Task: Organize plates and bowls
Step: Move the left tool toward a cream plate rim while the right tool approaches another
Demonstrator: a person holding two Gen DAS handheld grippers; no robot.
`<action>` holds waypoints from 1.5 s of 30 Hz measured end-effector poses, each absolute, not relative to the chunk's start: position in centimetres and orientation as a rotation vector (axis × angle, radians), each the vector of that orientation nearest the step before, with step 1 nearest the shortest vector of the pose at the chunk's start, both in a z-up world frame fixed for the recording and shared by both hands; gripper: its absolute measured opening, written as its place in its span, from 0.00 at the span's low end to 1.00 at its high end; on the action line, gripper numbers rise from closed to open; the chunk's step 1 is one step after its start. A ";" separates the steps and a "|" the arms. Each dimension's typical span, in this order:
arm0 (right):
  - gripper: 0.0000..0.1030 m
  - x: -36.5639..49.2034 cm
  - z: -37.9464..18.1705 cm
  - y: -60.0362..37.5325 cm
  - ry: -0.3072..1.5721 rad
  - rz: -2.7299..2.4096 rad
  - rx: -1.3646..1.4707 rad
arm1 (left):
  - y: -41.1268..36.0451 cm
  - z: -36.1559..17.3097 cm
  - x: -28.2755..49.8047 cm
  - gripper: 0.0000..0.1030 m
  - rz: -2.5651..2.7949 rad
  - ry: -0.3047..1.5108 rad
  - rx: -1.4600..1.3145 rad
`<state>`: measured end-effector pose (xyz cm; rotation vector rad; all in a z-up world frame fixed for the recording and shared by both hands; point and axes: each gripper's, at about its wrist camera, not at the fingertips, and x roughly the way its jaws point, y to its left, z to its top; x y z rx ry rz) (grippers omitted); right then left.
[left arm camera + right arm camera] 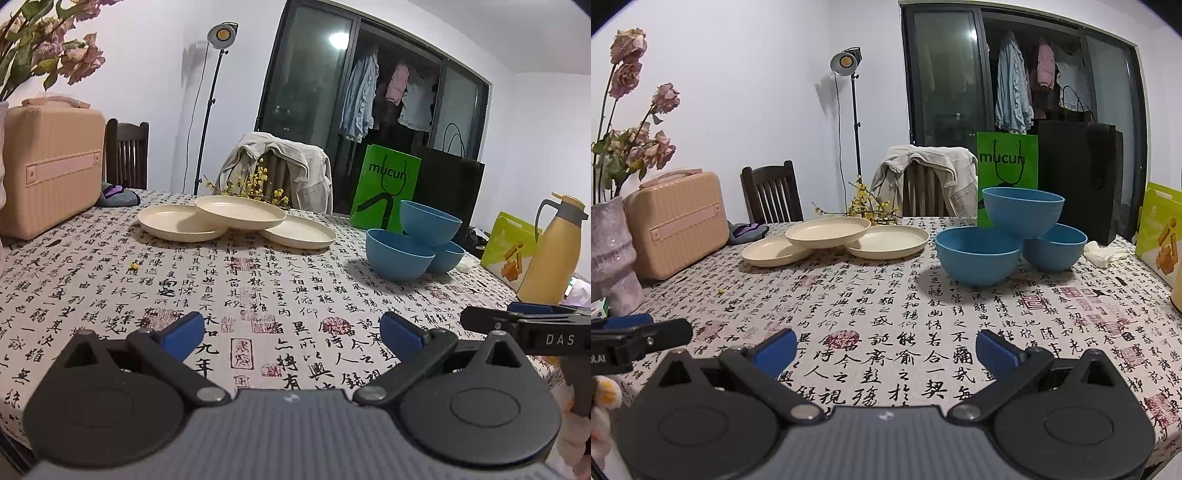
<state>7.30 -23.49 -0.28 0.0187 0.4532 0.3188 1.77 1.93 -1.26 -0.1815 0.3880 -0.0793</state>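
Observation:
Three cream plates lie far across the table: a left plate (181,223) (775,251), a right plate (299,230) (888,242), and a top plate (240,212) (827,230) resting across both. Three blue bowls are piled at the right: a front bowl (399,258) (979,254), a back bowl (448,256) (1056,247), and an upper bowl (430,221) (1023,210) perched on the two. My left gripper (291,332) and right gripper (886,347) both stand open, low over the near part of the table, holding nothing.
A calligraphy-print tablecloth (258,288) (886,295) covers the table. A pink case (51,166) (677,223) and a vase (611,254) stand at the left. A yellow jug (550,251), green bags (386,188) (1158,229) and a black bag (1082,177) stand at the right. Chairs are behind the table.

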 end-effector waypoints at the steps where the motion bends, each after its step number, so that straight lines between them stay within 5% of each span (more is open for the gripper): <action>1: 1.00 7.6 -0.4 -23.4 0.458 0.320 0.018 | 2.0 -1.3 1.8 1.00 -0.080 0.390 -0.184; 45: 1.00 16.8 0.0 -20.7 0.466 0.394 0.027 | 6.4 0.3 11.1 1.00 0.017 0.428 -0.273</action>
